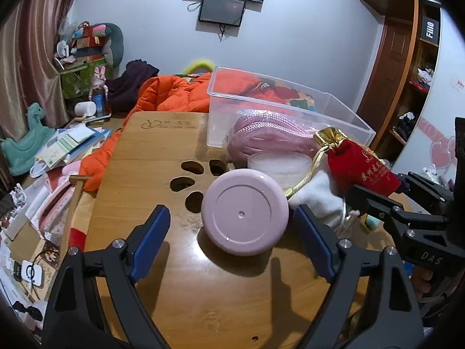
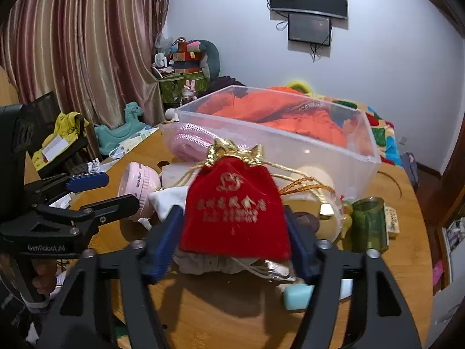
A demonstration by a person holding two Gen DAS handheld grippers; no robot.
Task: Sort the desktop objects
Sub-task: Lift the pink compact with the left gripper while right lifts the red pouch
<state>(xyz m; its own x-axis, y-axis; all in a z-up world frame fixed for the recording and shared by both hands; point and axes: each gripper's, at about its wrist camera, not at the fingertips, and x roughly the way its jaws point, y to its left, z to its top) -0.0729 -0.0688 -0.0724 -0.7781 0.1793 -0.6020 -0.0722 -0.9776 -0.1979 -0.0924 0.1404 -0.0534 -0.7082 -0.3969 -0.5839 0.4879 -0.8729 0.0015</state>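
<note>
A red velvet pouch (image 2: 235,212) with gold trim and gold cord is held between my right gripper's (image 2: 232,226) blue pads, a little above the pile on the wooden table (image 2: 221,308). It also shows in the left wrist view (image 1: 360,168), gripped by the right gripper (image 1: 377,192). My left gripper (image 1: 232,221) is open, its pads either side of a round pink container (image 1: 245,212) lying on its side on the table (image 1: 151,174). A clear plastic bin (image 2: 276,145) stands behind, with a pink rope bundle (image 1: 267,136) against it.
A white cloth (image 1: 316,197), a white jar (image 1: 279,165), a green translucent cup (image 2: 370,224), a light blue block (image 2: 299,296) and a cream round object (image 2: 316,177) crowd the table. Orange bedding (image 1: 174,93) lies behind; papers (image 1: 66,145) lie left.
</note>
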